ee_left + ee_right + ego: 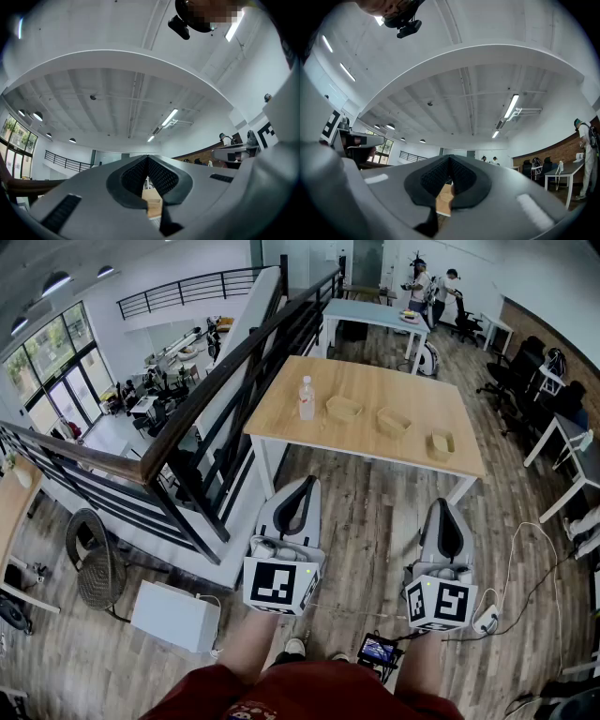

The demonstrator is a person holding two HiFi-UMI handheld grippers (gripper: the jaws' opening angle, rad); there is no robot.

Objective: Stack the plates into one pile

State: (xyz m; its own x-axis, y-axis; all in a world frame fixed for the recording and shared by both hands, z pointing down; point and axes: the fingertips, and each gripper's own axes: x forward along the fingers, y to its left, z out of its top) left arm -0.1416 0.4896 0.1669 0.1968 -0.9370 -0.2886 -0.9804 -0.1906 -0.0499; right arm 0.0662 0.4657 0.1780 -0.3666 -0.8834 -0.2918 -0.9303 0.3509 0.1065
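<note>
1. While both claws are hanging low in front of the person, the three plates are sitting far ahead on the table [375, 381], well apart from them, with bare floor [366, 521] lying between.
2. The left claw [306, 486] is squeezing shut on nothing. Its own view is showing the two pads pressed together, with only a bit of the table peeking past them.
3. The right claw [443, 507] is doing the same: clenched tight and holding nothing.
4. The plates are lying in a slanting row.
   - The left plate [344, 408] is sitting near the middle of the table, just right of the bottle [306, 397].
   - The middle plate [394, 421] is sitting closer to the near edge.
   - The right plate [441, 443] is sitting by the near right corner.
5. The right claw is looking nearer to the right plate, which is lying almost straight ahead of it. The left claw is lining up more with the bottle and the left plate.
6. No plate is resting on another, so the pile is not begun. I am guessing the person is needing to step up to the near edge and open a claw first.
</note>
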